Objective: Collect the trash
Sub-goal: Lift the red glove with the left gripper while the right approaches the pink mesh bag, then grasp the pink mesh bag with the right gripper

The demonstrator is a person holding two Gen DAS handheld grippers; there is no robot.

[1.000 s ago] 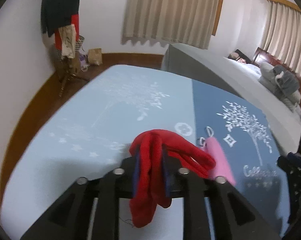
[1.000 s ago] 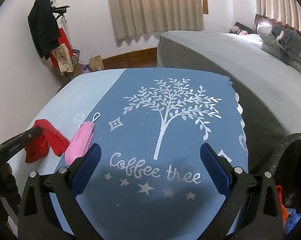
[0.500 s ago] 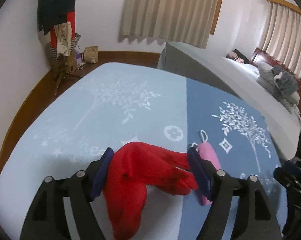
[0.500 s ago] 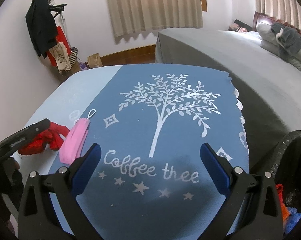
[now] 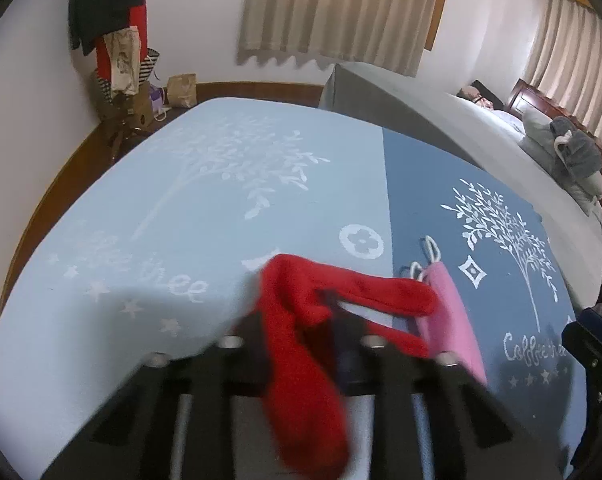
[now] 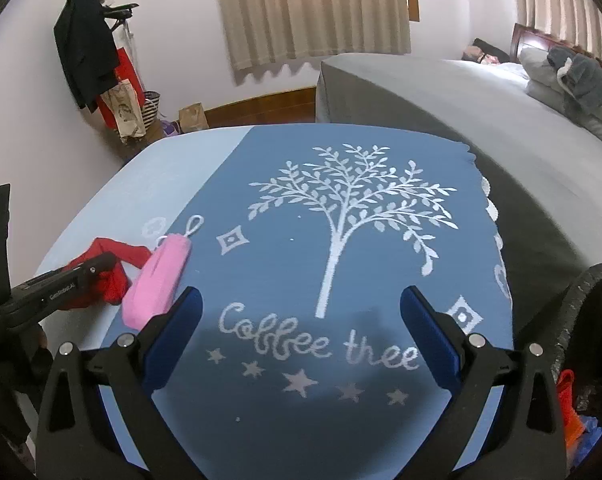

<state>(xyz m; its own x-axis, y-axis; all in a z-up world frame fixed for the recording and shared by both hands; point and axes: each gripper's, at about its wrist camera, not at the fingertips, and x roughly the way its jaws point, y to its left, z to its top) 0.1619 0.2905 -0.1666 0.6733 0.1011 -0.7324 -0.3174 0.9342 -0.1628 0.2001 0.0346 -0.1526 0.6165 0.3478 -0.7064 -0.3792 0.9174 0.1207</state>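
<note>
- The left gripper (image 5: 301, 344) is seen closed narrow on a red cloth (image 5: 301, 340); its jaws have just been closing, with the cloth caught between them.
- In the left wrist view the red cloth is bunched at the fingertips, one limp end hanging down over the gripper body toward the camera, another lobe reaching right toward a pink face mask (image 5: 449, 320).
- The picture there is blurred around the pads, so the exact line of contact cannot be made out.
- From the right wrist view the left gripper (image 6: 101, 264) is seen entering from the left edge, its tip buried in the red cloth (image 6: 109, 276) on the light blue half of the tablecloth (image 6: 181, 168).
- The pink face mask (image 6: 157, 280) lies folded just beside the red cloth, across the seam between the light and dark blue halves, ear loops pointing away from the camera.
- The right gripper (image 6: 301, 320) is held wide apart, nothing between its blue pads (image 6: 425, 316), above the "Coffee tree" lettering.
- The mask is just left of the right gripper's left finger.
- A black bin bag (image 6: 593, 308) with coloured scraps inside is seen at the right edge, past the table.
</note>
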